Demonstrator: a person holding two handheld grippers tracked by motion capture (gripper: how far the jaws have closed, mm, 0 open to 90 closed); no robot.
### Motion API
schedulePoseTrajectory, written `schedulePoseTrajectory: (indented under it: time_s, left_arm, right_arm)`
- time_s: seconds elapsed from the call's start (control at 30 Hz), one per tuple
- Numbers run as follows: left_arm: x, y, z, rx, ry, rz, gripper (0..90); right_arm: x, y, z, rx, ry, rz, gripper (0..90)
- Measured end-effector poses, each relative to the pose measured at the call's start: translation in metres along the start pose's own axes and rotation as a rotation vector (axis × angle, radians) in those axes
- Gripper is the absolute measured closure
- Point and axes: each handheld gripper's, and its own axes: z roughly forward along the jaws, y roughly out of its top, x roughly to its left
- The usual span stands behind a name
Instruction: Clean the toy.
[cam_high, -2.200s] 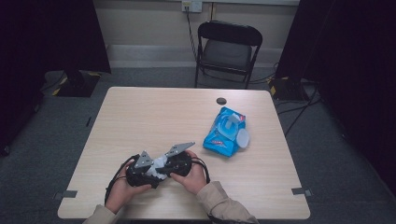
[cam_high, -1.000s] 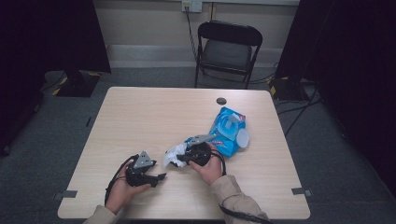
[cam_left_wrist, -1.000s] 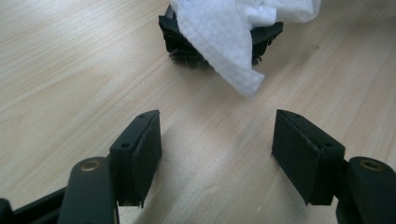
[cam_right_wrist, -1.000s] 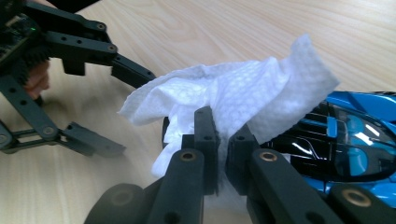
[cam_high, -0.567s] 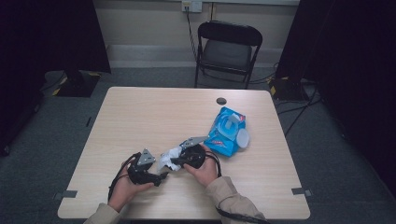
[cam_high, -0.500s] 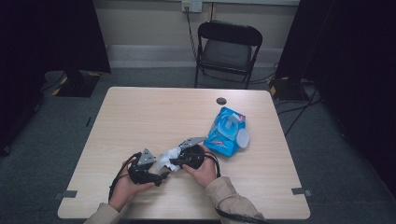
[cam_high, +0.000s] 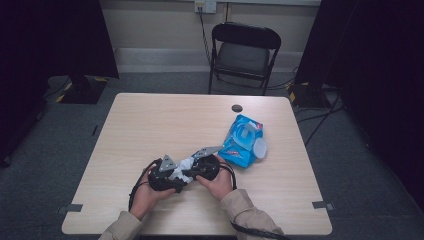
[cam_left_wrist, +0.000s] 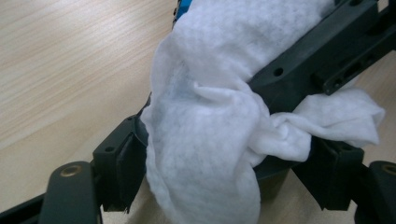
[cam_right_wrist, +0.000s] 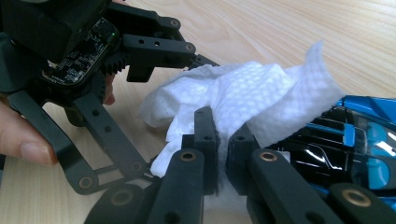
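A crumpled white wipe (cam_high: 185, 165) hangs between my two grippers near the table's front edge. My right gripper (cam_right_wrist: 222, 135) is shut on the wipe (cam_right_wrist: 252, 88), its pads pinching a fold. My left gripper (cam_left_wrist: 229, 172) faces it with its jaws spread wide around the wipe (cam_left_wrist: 205, 121) and the right gripper's tips. Its jaws have just been closing, with the wipe between them but not clamped. In the high view the left gripper (cam_high: 177, 176) and right gripper (cam_high: 192, 167) meet tip to tip. A blue wipes pack (cam_high: 245, 142) lies just right of them.
A small black round object (cam_high: 236, 108) sits near the table's (cam_high: 150, 120) far edge. A black folding chair (cam_high: 245, 50) stands beyond the table. Cables trail from both grippers towards the person's forearms at the near edge.
One second ago the right gripper held the wipe near the blue pack, apart from the left. It has since moved left and the two grippers have come together around the wipe.
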Motion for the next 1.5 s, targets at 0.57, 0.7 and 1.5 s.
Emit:
schedulePoseTrajectory:
  time_s: [0.57, 0.7, 1.5]
  left_arm:
    - [0.003, -0.017, -0.027, 0.052, -0.008, 0.011, 25.0]
    - [0.003, -0.017, -0.027, 0.048, -0.008, 0.008, 25.0]
    - [0.004, -0.020, -0.027, 0.027, -0.015, 0.010, 25.1]
  right_arm:
    - [0.000, 0.004, -0.011, -0.019, 0.009, 0.006, 86.4]
    - [0.005, 0.001, -0.004, -0.019, 0.037, 0.005, 86.3]
    - [-0.026, -0.010, -0.021, -0.033, -0.091, 0.050, 86.6]
